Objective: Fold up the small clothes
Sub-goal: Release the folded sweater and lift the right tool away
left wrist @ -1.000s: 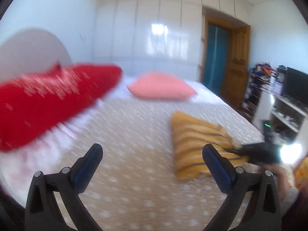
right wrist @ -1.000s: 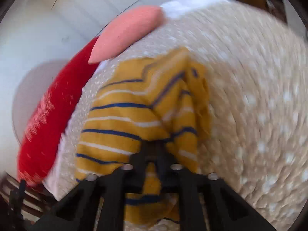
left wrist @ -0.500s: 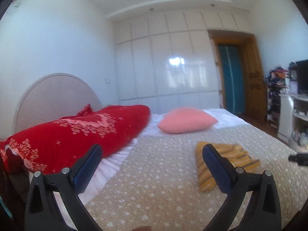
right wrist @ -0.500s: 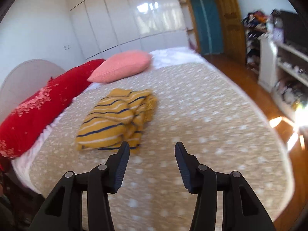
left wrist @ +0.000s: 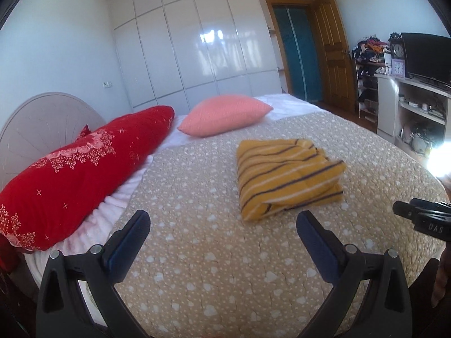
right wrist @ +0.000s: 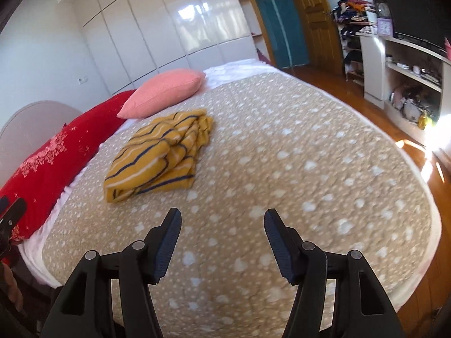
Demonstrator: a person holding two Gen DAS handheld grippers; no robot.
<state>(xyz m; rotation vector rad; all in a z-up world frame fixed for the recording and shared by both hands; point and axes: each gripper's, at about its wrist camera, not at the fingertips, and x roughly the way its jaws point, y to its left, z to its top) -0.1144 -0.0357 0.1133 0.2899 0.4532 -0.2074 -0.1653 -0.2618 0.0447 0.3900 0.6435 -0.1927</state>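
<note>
On the bedspread, left of centre in the right wrist view, the striped garment lies folded into a compact bundle, released. A second ago the right gripper was clamped on its cloth; its jaws have just been opening and now stand wide with nothing between them. Judged from this, the fold is complete. The garment lies well above and left of these jaws. In the left wrist view, the left gripper is also wide and empty, with the garment just above its right finger.
</note>
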